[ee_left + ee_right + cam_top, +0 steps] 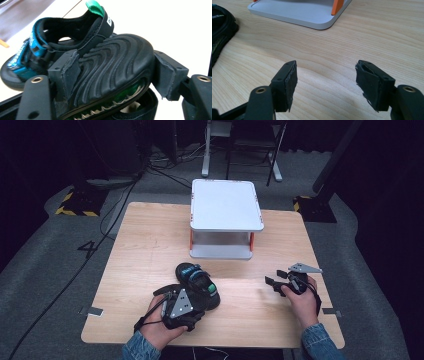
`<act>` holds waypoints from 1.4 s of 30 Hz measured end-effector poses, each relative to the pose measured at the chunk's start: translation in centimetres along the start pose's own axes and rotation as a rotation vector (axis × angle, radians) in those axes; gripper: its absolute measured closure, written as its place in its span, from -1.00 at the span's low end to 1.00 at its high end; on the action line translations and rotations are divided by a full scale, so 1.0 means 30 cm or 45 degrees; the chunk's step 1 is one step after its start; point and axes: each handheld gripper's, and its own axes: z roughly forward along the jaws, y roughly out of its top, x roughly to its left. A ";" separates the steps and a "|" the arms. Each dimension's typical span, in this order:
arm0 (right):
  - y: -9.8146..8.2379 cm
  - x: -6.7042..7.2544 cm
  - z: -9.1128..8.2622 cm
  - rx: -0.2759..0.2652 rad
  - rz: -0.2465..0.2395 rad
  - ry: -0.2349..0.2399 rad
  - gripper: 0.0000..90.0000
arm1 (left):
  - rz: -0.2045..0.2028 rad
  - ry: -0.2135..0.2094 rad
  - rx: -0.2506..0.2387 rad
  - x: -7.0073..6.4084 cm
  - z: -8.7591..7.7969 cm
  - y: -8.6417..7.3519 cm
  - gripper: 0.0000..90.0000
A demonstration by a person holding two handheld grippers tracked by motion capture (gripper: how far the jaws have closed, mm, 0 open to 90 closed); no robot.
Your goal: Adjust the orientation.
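Left gripper (112,82) clamped on a black sandal (112,67), right gripper (325,85) open and empty above the table (324,45).

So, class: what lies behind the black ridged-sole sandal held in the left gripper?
Behind the black ridged-sole sandal in the left gripper stands a second black sandal with blue straps and a green heel tab on the pale wooden table. Its far side is covered.

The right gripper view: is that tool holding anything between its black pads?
No, the right tool stands open, with bare wooden table showing between its pads.
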 end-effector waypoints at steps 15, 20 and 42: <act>-0.003 -0.001 0.006 0.006 0.004 0.006 -0.25 | -0.131 0.175 -0.008 0.220 -0.087 -0.108 -0.28; -0.004 0.001 0.010 0.014 0.002 0.006 -0.25 | -0.146 0.202 0.016 0.267 -0.099 -0.136 -0.28; 0.020 0.013 0.040 0.018 -0.005 0.039 -0.25 | -0.465 0.332 -0.133 0.285 -0.285 -0.180 -0.36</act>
